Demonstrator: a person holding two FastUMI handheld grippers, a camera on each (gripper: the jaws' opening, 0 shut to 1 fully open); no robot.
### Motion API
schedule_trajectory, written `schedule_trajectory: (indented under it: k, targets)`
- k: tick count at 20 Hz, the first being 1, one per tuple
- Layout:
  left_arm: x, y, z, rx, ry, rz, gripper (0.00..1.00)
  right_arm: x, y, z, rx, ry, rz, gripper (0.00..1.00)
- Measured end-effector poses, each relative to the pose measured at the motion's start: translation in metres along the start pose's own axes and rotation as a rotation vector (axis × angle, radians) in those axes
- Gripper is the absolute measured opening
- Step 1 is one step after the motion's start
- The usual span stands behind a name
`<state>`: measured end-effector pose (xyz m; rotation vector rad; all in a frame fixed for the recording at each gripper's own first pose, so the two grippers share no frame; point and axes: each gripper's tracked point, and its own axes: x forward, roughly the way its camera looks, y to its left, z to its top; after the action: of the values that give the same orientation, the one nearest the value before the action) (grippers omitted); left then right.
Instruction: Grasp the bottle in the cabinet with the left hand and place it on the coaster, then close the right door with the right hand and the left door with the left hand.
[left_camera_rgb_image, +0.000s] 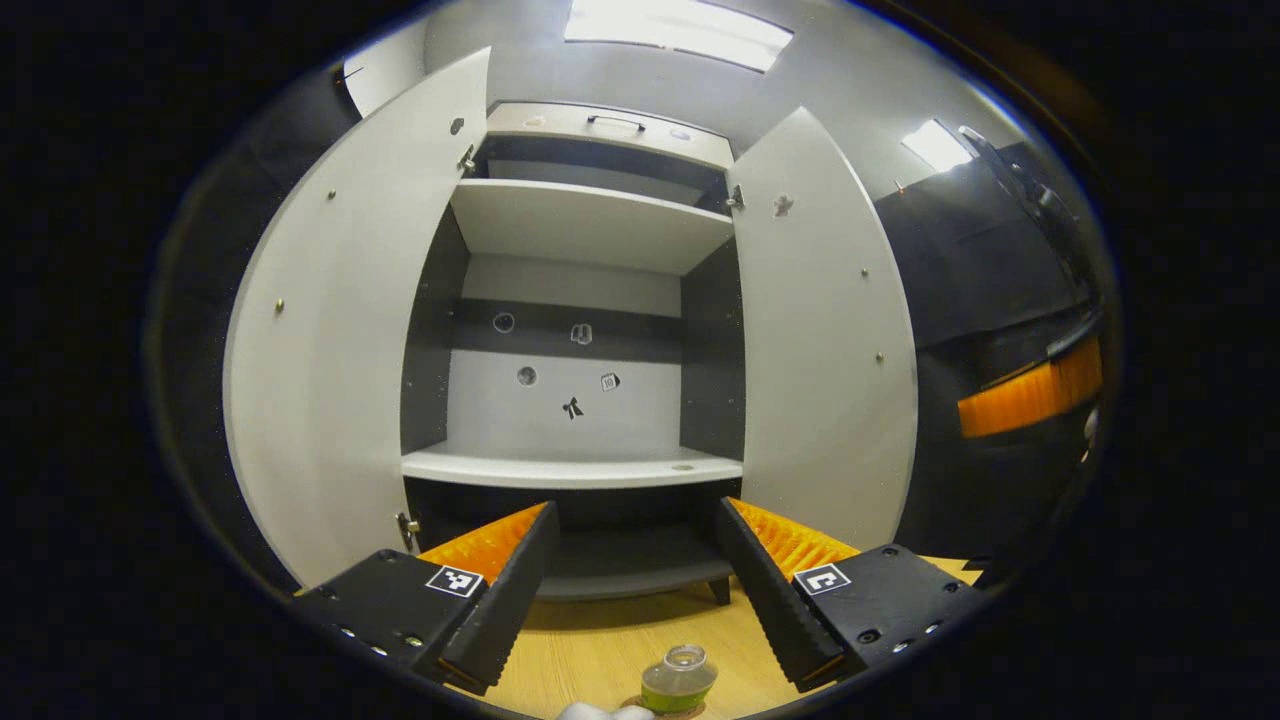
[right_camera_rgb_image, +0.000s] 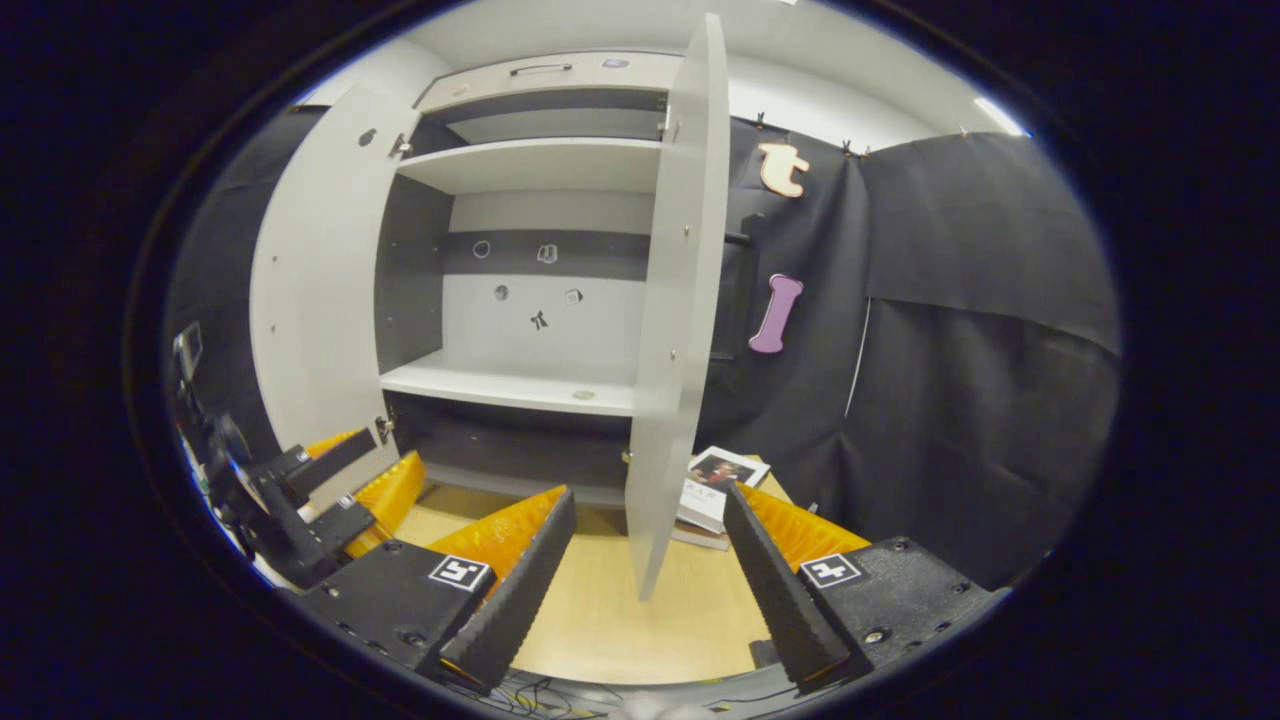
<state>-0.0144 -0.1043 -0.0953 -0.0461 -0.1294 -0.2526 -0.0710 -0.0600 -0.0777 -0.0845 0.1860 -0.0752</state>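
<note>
In the left gripper view, the left gripper (left_camera_rgb_image: 635, 600) is spread wide with nothing between its fingers. The bottle (left_camera_rgb_image: 678, 680) stands upright on the wooden table (left_camera_rgb_image: 600, 640) in front of the cabinet (left_camera_rgb_image: 590, 330), just below the gap between the fingers. Beyond it, both cabinet doors stand open. In the right gripper view, the right gripper (right_camera_rgb_image: 645, 590) is also wide open and empty, facing the edge of the cabinet's right door (right_camera_rgb_image: 680, 300); the left door (right_camera_rgb_image: 315, 280) is swung out past it.

A stack of books (right_camera_rgb_image: 712, 488) lay on the wooden surface (right_camera_rgb_image: 640, 620) beside black cloth (right_camera_rgb_image: 980, 400), with cables (right_camera_rgb_image: 530, 690) trailing at the near edge, ceiling lights (left_camera_rgb_image: 680, 30) lit.
</note>
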Motion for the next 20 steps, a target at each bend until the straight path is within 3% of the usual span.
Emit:
schedule_trajectory:
  k: [4,8,14,20]
  targets:
    - [-0.015,0.023,0.059,0.036,-0.01,0.066,0.99,0.006,-0.014,0.016,0.034,-0.063,-0.013,0.98]
    - [-0.043,0.047,0.083,0.076,0.025,0.13,0.96,0.017,-0.058,0.037,0.105,-0.117,-0.072,0.95]
    - [-0.074,0.055,0.067,0.07,0.133,0.202,0.97,0.053,-0.151,0.077,0.136,-0.173,-0.166,0.98]
    - [-0.083,0.039,0.058,0.086,0.19,0.282,0.97,0.095,-0.185,0.121,0.136,-0.21,-0.098,0.98]
